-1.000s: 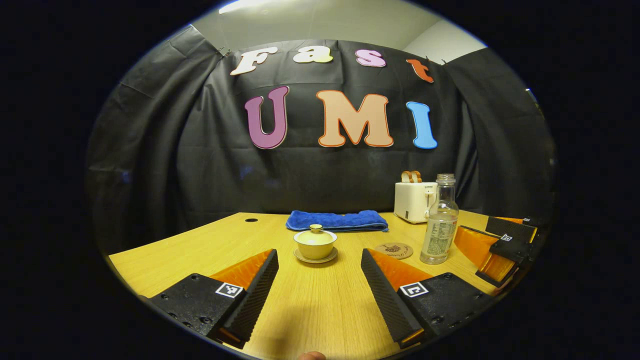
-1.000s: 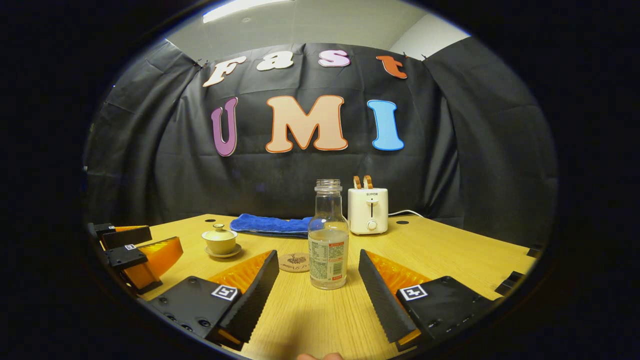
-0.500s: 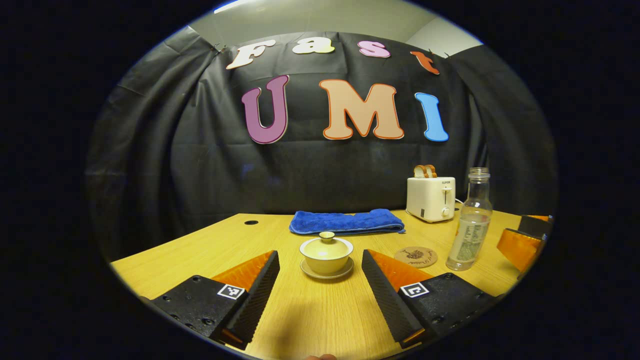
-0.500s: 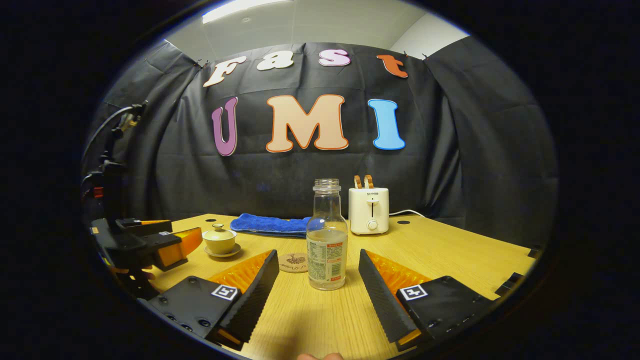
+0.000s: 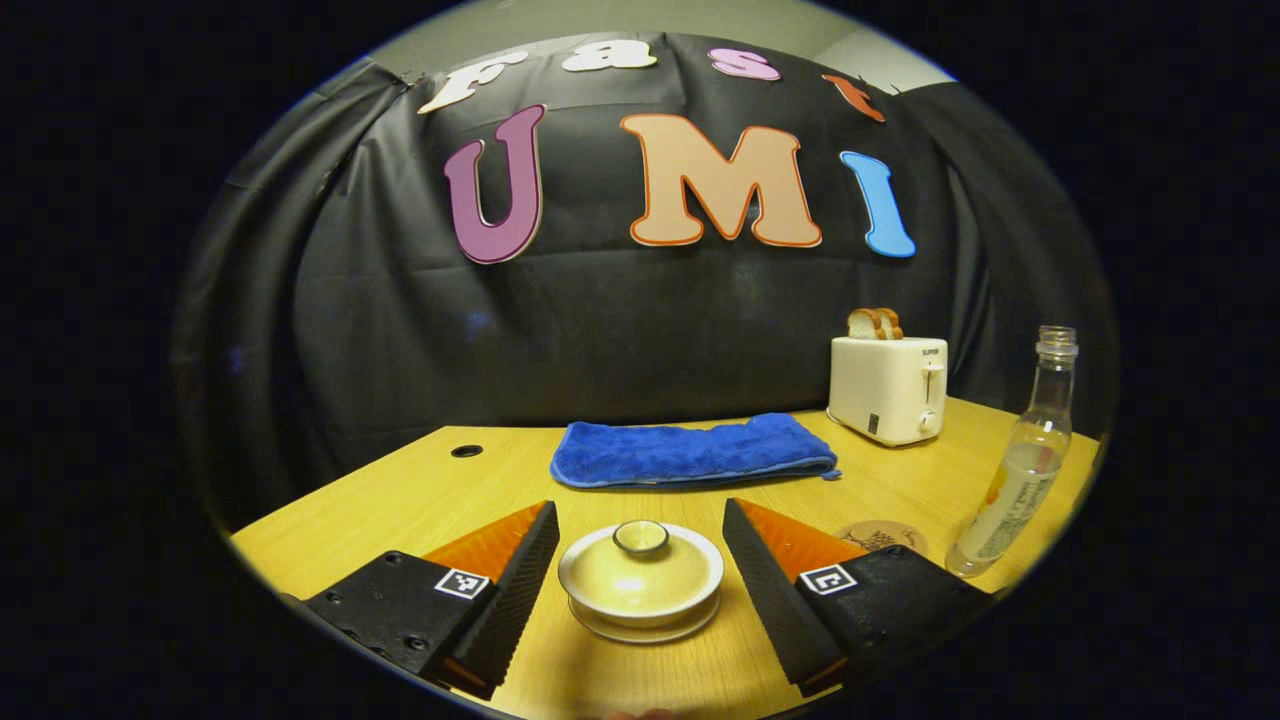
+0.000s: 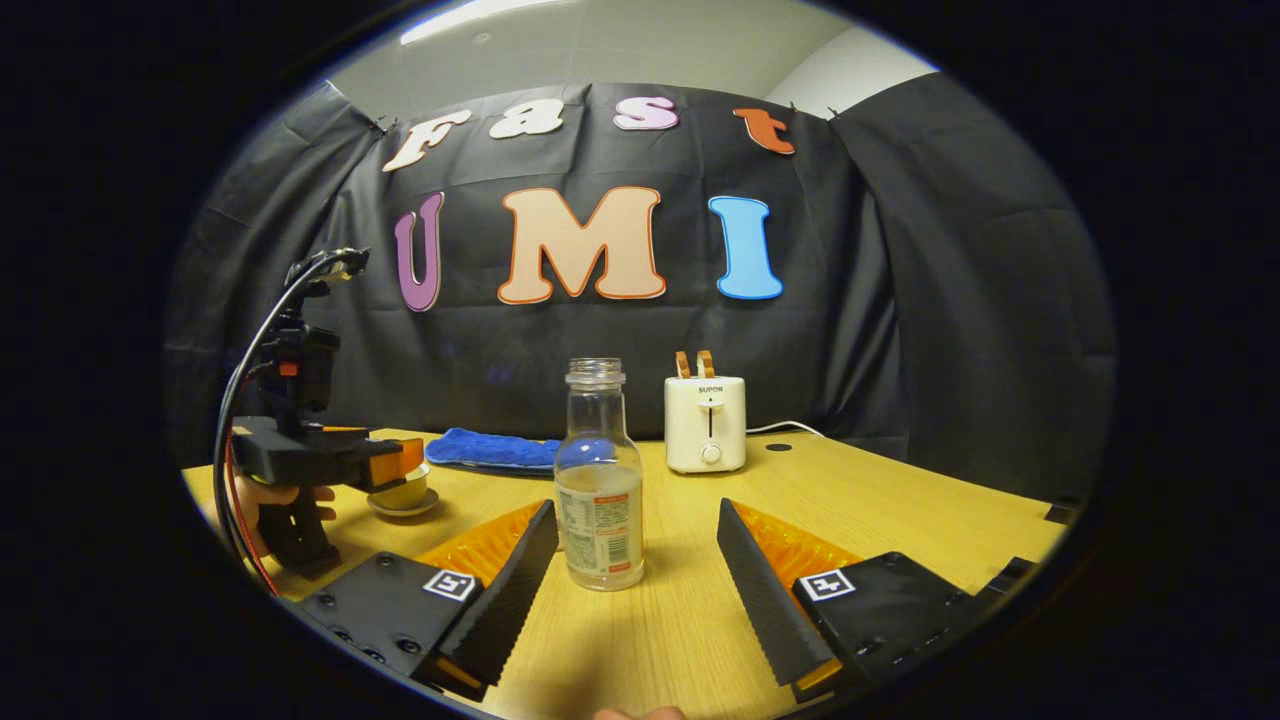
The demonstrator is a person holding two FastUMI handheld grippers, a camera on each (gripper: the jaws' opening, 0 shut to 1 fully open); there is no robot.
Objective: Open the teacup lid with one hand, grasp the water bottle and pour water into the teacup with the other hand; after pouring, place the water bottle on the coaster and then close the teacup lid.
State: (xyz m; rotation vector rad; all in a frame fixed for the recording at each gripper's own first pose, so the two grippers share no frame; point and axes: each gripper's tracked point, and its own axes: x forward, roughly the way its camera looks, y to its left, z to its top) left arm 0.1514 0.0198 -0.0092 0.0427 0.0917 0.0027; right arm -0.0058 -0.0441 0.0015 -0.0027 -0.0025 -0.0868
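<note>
In the left gripper view a pale yellow teacup (image 5: 640,590) with a knobbed lid (image 5: 641,538) sits on its saucer between my left gripper's (image 5: 640,600) open fingers, touching neither. The round coaster (image 5: 882,535) lies to its right, and the clear water bottle (image 5: 1015,470) stands uncapped beyond it. In the right gripper view the bottle (image 6: 598,490) stands upright just ahead of my open right gripper (image 6: 635,590), slightly left of centre. At the left a hand holds the left gripper (image 6: 395,462) over the teacup (image 6: 403,492), partly hiding it.
A folded blue towel (image 5: 690,452) lies at the back of the wooden table (image 5: 400,500). A white toaster (image 5: 888,388) with toast in it stands at the back right; its cord runs along the table (image 6: 900,510) behind it. A cable hole (image 5: 466,451) is at the back left.
My left gripper has moved forward and dipped, so the teacup now sits between its fingers. The right gripper shifted slightly right; the bottle sits a little left of its centre.
</note>
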